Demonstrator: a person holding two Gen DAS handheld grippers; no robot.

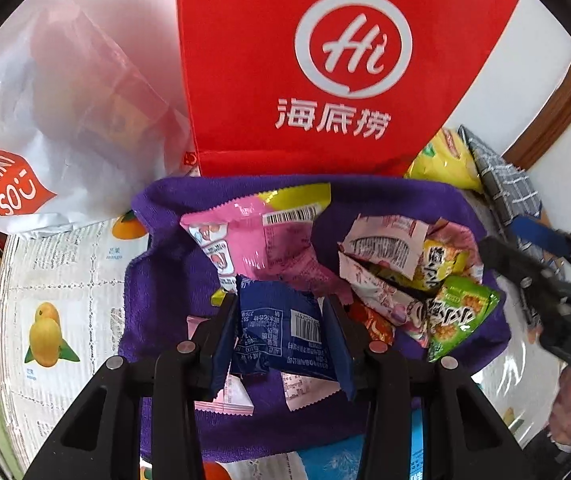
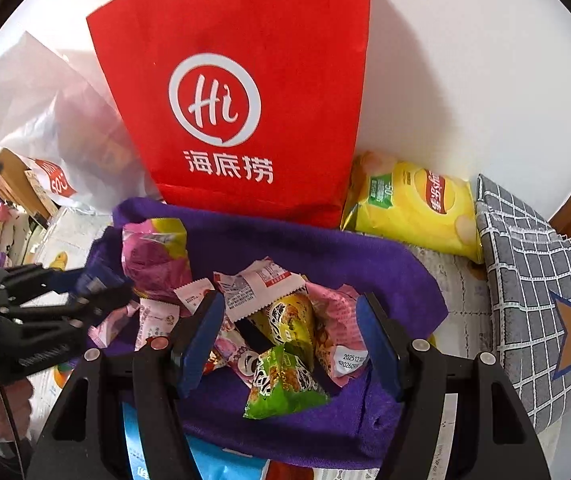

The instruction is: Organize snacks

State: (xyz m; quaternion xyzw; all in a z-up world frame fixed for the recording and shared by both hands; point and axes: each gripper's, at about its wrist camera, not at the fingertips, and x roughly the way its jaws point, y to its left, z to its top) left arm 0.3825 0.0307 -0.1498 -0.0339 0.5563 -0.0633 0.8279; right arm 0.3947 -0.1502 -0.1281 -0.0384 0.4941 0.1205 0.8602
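Home: fruit-print tablecloth (image 1: 53,280), shopping bags (image 2: 245,100), cushion (image 2: 533,312).

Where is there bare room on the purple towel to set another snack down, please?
Bare purple towel shows along its far strip below the red bag, and at its near right corner beyond the green packet. The middle is crowded with packets, and the left gripper holds a blue packet there.

Ahead of the left gripper (image 1: 281,340) a red paper bag (image 1: 285,60) bears a white circled logo; a purple cloth (image 1: 157,280) holds pink, green and dark blue snack packets; right of the right gripper (image 2: 289,340) lie a yellow chip bag (image 2: 417,204) and a grey, white-gridded cloth (image 2: 533,300)
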